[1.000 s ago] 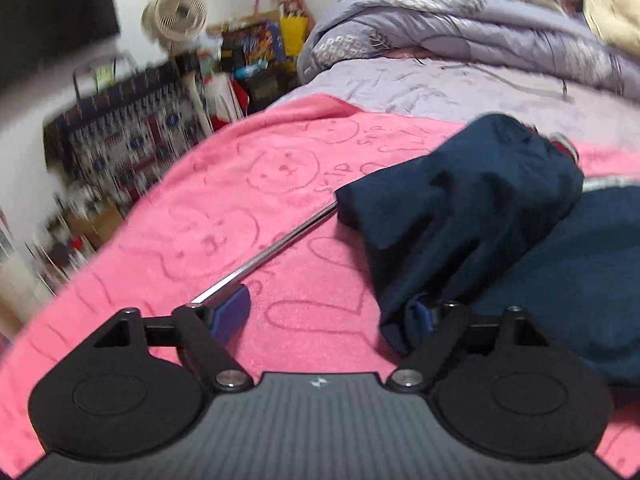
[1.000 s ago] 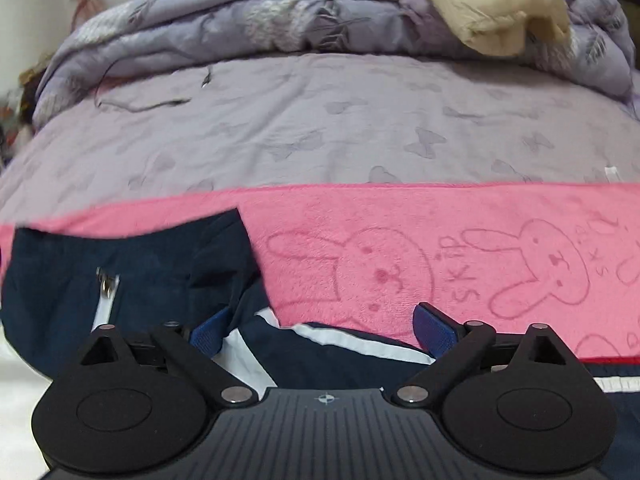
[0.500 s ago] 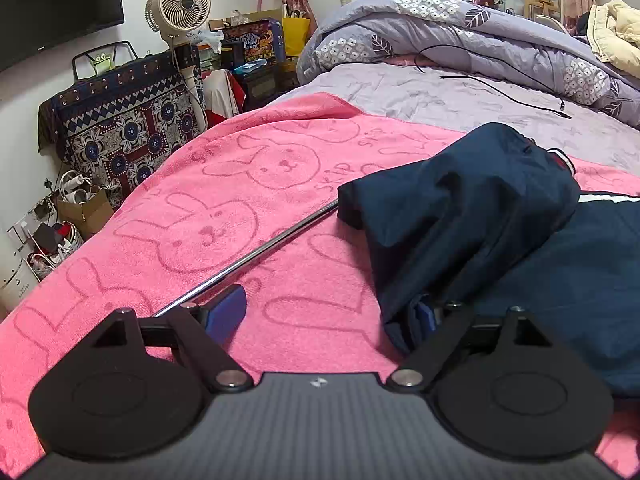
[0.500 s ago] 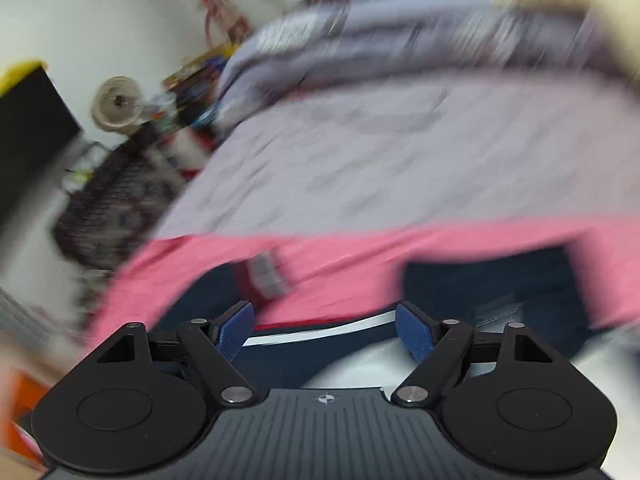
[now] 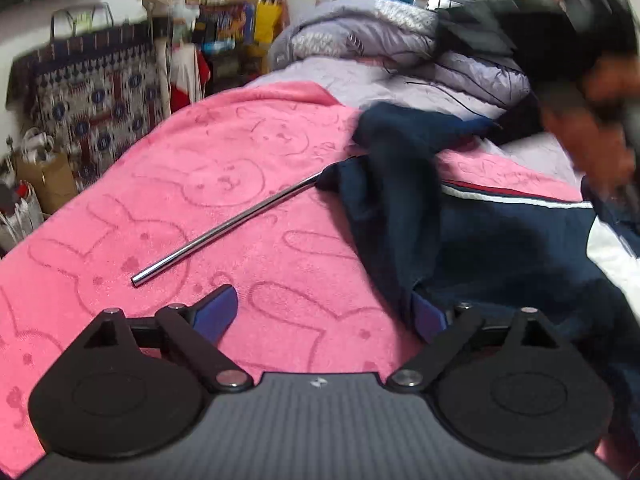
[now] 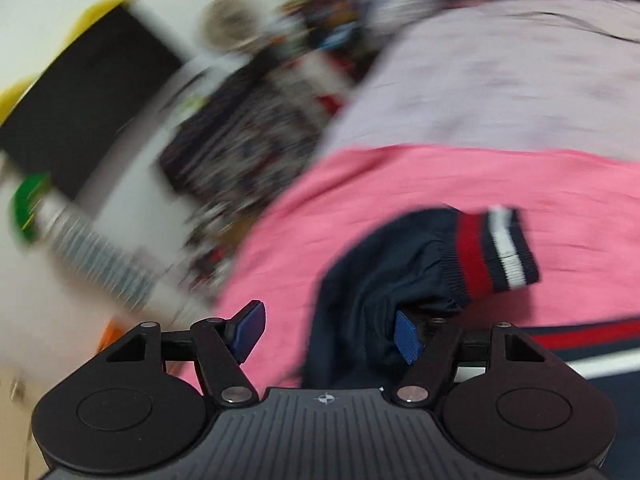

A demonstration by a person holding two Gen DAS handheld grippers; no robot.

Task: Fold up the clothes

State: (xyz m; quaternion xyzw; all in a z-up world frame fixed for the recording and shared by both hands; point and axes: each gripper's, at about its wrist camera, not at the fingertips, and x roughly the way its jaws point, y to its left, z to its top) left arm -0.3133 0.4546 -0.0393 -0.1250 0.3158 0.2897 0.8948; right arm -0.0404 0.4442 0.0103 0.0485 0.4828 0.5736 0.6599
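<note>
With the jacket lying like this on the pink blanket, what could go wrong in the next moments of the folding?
1. A metal rod lies on the pink blanket with one end under the navy jacket; a fold could trap it or drag it along.
2. The left gripper is open at the jacket's edge, so it may close on the blanket too.
3. The right wrist view is blurred; the open right gripper has sleeve fabric between its fingers and might pinch it badly.

Open stretch of pink bunny-print blanket (image 5: 168, 200) at left and near. Blocked midway by slanting chrome metal rod (image 5: 224, 226); at right by heaped navy jacket (image 5: 500, 248). Far: piled lilac quilt (image 5: 372, 32).
</note>
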